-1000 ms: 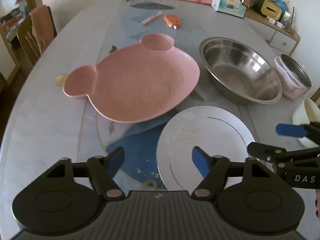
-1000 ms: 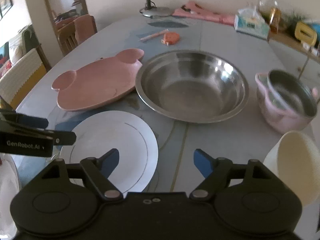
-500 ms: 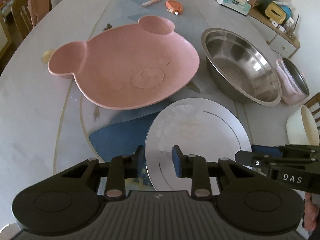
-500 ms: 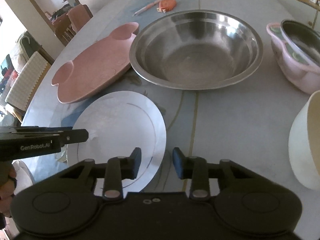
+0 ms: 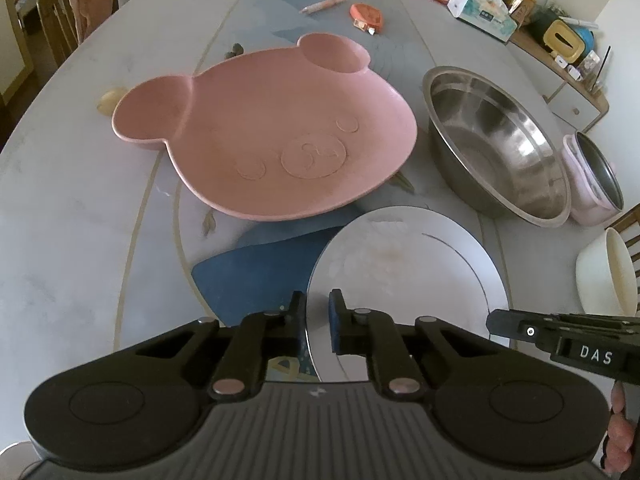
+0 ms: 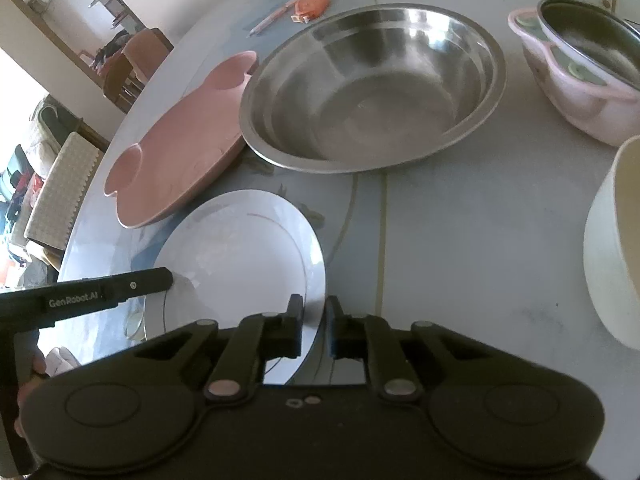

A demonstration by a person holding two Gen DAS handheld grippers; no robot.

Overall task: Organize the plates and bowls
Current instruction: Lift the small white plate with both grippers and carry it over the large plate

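A white plate [image 5: 400,264] [image 6: 240,248] lies on the table near the front edge. My left gripper [image 5: 316,320] has the plate's left rim between its pads, and its jaws are closing onto it. My right gripper [image 6: 314,320] holds the opposite, right rim the same way, jaws closing with the rim pinched between them. Each gripper shows in the other's view as a black bar at the plate's edge. Behind the white plate lie a pink bear-shaped plate [image 5: 280,136] [image 6: 180,148] and a large steel bowl [image 5: 496,140] [image 6: 372,88].
A pink pot with a steel insert [image 5: 592,184] [image 6: 580,80] and a cream bowl [image 5: 608,276] [image 6: 612,260] stand at the right. An orange item [image 5: 366,16], a pen [image 5: 324,3] and a tissue box [image 5: 482,16] lie at the far end. Chairs [image 5: 60,20] stand left of the table.
Both grippers went from wide open to nearly shut around the white plate's rim. Both views tipped down and drew closer to the plate.
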